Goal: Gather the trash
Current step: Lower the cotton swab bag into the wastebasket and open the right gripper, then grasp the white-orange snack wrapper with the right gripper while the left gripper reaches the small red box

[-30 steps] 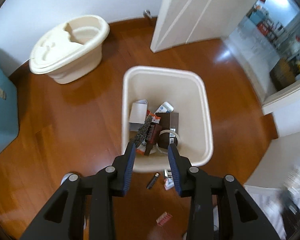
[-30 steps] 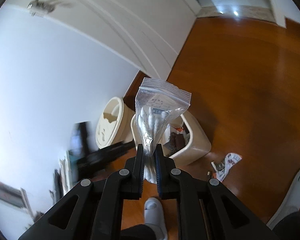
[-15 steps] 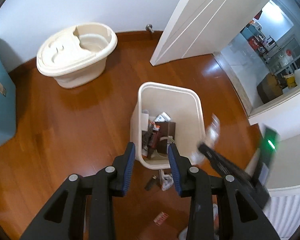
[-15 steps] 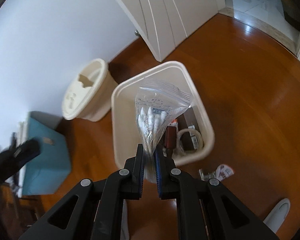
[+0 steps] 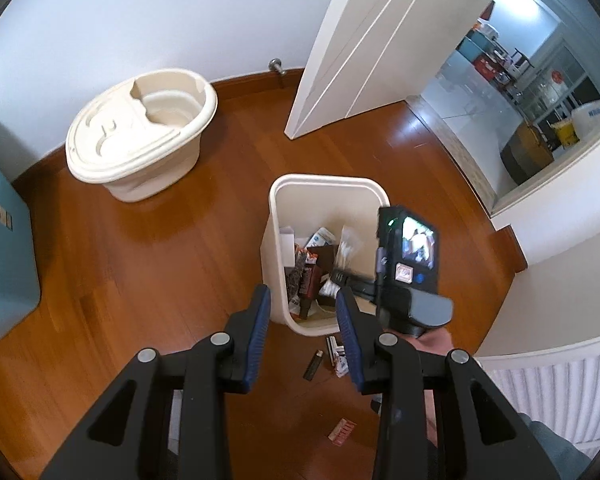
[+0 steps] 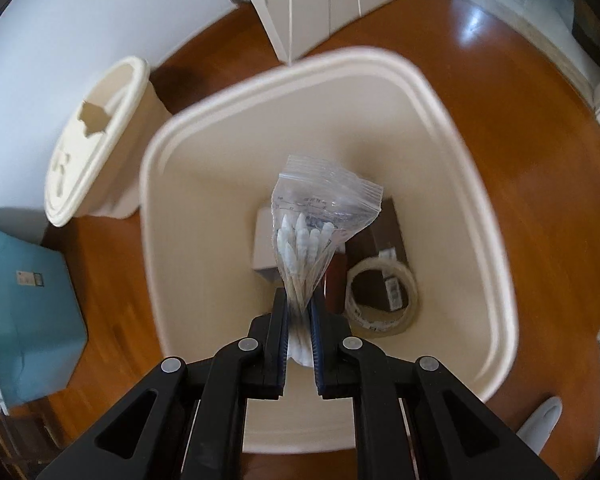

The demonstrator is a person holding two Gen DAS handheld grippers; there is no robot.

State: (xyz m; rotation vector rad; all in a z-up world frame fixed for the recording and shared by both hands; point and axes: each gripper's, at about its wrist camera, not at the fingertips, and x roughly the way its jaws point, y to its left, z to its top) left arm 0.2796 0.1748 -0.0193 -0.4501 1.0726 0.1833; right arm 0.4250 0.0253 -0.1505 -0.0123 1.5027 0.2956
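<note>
A cream waste bin stands on the wooden floor with wrappers, a box and a tape roll inside. My right gripper is shut on a clear zip bag of cotton swabs and holds it over the bin's mouth; in the left wrist view the bag hangs inside the bin and the right gripper's body reaches in from the right. My left gripper is open and empty, above the bin's near edge. A black lighter, a white wrapper and a red packet lie on the floor.
A cream lidded tub stands at the back left by the wall. A teal box is at the far left. A white door stands open behind the bin. A white radiator is at the right.
My right gripper has swung down over the bin with the swab bag, and the bag now hangs inside the rim. My left gripper has pulled back and up from the bin.
</note>
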